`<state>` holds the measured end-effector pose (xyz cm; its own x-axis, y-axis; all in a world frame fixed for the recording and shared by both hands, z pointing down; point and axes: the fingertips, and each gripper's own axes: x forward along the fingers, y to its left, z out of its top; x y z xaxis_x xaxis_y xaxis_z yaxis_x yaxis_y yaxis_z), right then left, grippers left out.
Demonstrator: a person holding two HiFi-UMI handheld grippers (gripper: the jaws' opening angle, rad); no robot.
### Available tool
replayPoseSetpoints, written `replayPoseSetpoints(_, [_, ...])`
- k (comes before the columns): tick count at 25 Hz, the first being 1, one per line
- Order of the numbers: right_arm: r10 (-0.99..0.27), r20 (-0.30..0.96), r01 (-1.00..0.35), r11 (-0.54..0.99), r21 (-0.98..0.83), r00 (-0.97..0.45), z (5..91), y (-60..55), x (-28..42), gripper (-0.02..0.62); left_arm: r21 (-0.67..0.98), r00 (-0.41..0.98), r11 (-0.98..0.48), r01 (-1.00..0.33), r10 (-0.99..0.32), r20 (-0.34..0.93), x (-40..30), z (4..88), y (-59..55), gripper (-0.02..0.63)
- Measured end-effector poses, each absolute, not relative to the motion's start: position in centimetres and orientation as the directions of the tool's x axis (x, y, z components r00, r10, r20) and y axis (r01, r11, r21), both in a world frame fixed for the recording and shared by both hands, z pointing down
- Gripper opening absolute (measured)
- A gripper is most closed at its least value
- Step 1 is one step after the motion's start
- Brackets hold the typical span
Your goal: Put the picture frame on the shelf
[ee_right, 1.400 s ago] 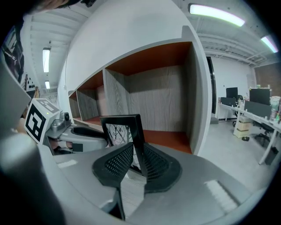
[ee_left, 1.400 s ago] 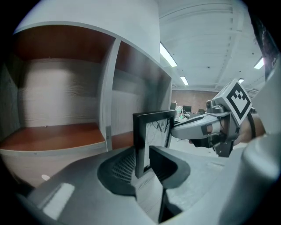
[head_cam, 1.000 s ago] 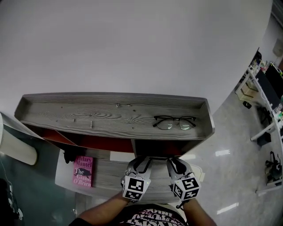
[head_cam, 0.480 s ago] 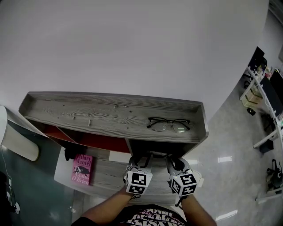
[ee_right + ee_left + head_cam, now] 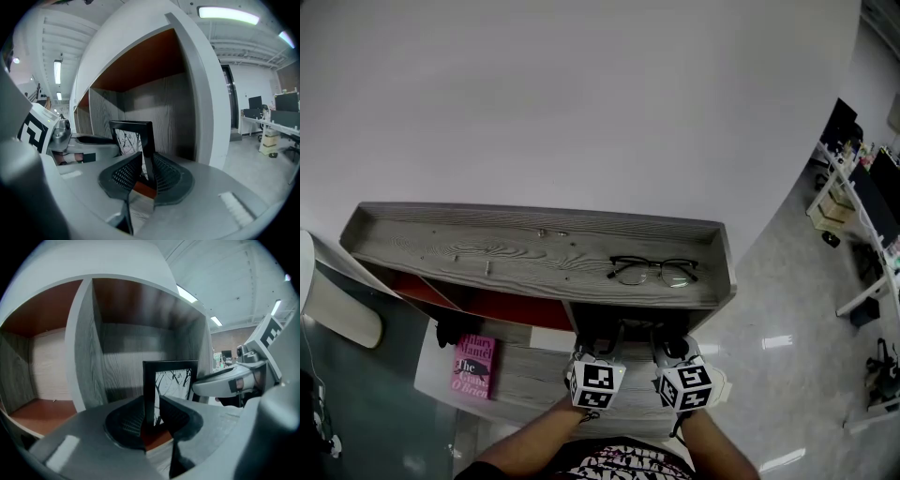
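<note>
The black picture frame [image 5: 171, 380] with a bare-branch print stands upright between both grippers, inside the shelf's right-hand compartment. My left gripper [image 5: 151, 416] is shut on its left edge. My right gripper [image 5: 146, 171] has that frame [image 5: 131, 136] by its right edge; its jaws have just been opening slightly, and the pads still touch the edge between them. In the head view both grippers, left [image 5: 596, 345] and right [image 5: 672, 345], reach under the grey top board [image 5: 534, 258], which hides the frame.
Black glasses [image 5: 653, 271] lie on the top board at the right. A pink book [image 5: 473, 366] lies on the lower ledge [image 5: 534, 370] at the left. A grey divider [image 5: 82, 343] separates this compartment from the one to its left. Desks stand far right.
Both grippers have moved forward into the compartment; their tips are now hidden further under the top board.
</note>
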<state>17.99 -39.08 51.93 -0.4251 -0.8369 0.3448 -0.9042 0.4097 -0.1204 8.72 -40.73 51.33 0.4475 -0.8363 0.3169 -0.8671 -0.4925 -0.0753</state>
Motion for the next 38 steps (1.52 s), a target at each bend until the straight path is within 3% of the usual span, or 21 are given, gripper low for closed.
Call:
replayPoseSetpoints(24, [-0.908,0.283,-0.945,0.327,0.013,-0.31,52.1,-41.8,17.6,0.122,-0.076,0.422,-0.464,-0.883,-0.853,0.306,8.9,52.1,-43.5,0.112])
replayPoseSetpoints(30, [-0.866,0.364,-0.929,0.371,0.008,-0.343,53.8,-41.6,16.9,0.189,-0.095,0.429,-0.483,-0.87,-0.839,0.336,9.3,52.3,-43.4,0.137])
replayPoseSetpoints(38, [-0.855,0.394,-0.927,0.374,0.015,-0.338,54.6,-41.4,17.0,0.199,-0.097,0.433,-0.493,-0.864,-0.828,0.356,9.5,52.6,-43.4,0.155])
